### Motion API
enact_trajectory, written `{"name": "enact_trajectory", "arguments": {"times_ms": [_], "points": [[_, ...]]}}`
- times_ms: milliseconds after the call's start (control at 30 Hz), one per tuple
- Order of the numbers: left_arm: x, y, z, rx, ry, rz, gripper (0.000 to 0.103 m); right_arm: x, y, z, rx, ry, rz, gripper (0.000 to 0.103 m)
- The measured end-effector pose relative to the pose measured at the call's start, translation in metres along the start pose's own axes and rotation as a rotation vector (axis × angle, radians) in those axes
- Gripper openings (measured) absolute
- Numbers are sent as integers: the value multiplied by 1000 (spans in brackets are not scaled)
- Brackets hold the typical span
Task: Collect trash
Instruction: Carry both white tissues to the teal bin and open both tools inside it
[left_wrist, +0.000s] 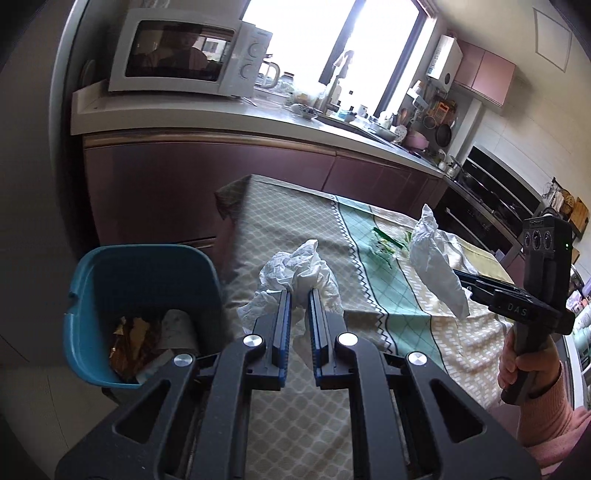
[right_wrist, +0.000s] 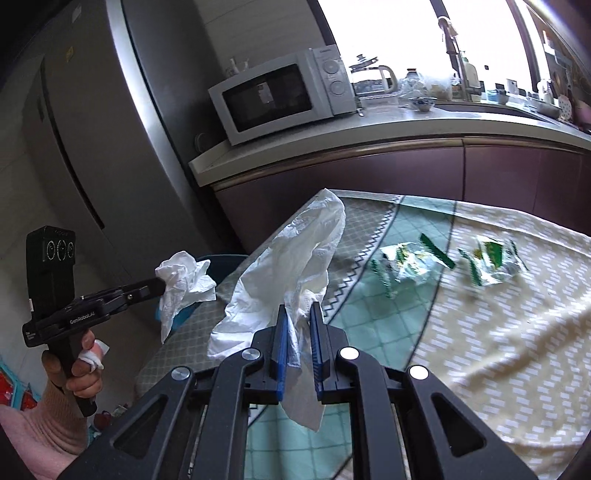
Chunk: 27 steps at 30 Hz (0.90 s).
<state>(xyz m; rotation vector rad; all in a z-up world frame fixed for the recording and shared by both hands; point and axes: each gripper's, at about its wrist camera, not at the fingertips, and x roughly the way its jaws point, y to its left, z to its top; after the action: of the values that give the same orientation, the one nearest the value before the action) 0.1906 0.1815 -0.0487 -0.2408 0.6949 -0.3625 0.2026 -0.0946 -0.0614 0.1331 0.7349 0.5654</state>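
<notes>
My left gripper is shut on a crumpled white tissue and holds it above the table's left end, beside the blue trash bin. The right wrist view shows that gripper with its tissue. My right gripper is shut on a larger white tissue, lifted over the table; it shows in the left wrist view with its tissue. Two green-and-white wrappers lie on the tablecloth.
The bin holds brown and grey trash. The patterned tablecloth covers the table. Behind stand purple cabinets, a counter with a microwave and a sink, and a grey fridge at left.
</notes>
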Motion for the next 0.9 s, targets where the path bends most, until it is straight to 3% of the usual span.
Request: {"name": "enact_trajectory", "arguments": {"times_ms": [367,600,900], "points": [[-25,75,4,-70,-45,177,10,70,77,23,-145,96,117,10],[-2,122,-1,-138,14,240,10,134,120,37,-209,190,147,11],[41,161,-13,-193,101,271,11,216,142,38,-213,338,97,16]]}}
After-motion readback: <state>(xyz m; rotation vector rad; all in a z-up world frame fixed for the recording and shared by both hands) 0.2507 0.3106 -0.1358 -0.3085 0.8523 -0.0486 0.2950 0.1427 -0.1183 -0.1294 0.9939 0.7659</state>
